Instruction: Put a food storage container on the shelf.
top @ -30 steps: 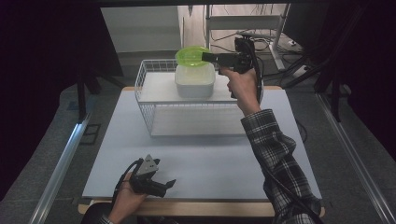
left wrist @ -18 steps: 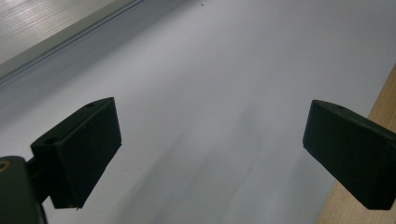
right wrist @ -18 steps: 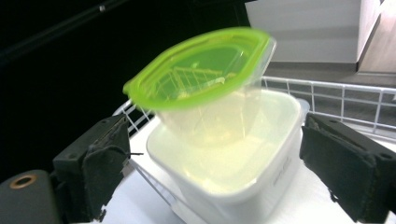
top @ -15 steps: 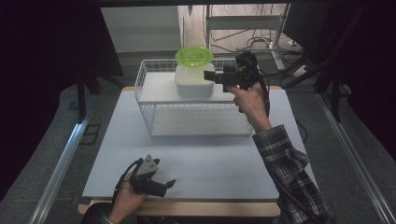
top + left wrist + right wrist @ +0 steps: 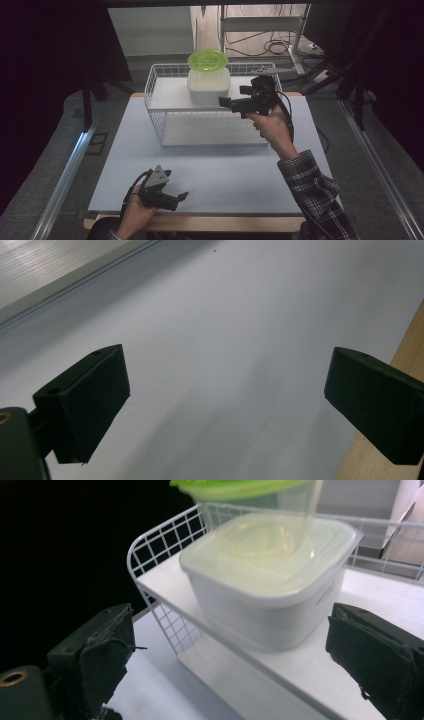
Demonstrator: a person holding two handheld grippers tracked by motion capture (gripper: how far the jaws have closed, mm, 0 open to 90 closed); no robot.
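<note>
Since 1.0 s ago: right gripper (image 5: 224,101) dropped from beside green lid to front of tub, jaws spread wide, empty. Left gripper (image 5: 181,196) parked low on pale blue table mat (image 5: 225,170) near front edge, jaws apart, nothing between. White square plastic tub with translucent lid (image 5: 265,580) on top shelf of white wire rack (image 5: 160,107); round container with bright green lid (image 5: 207,60) stacked on it (tub framed between right jaws). Judged step: approach for grasp. Next: advance level, straddle tub walls, close without tipping stack.
</note>
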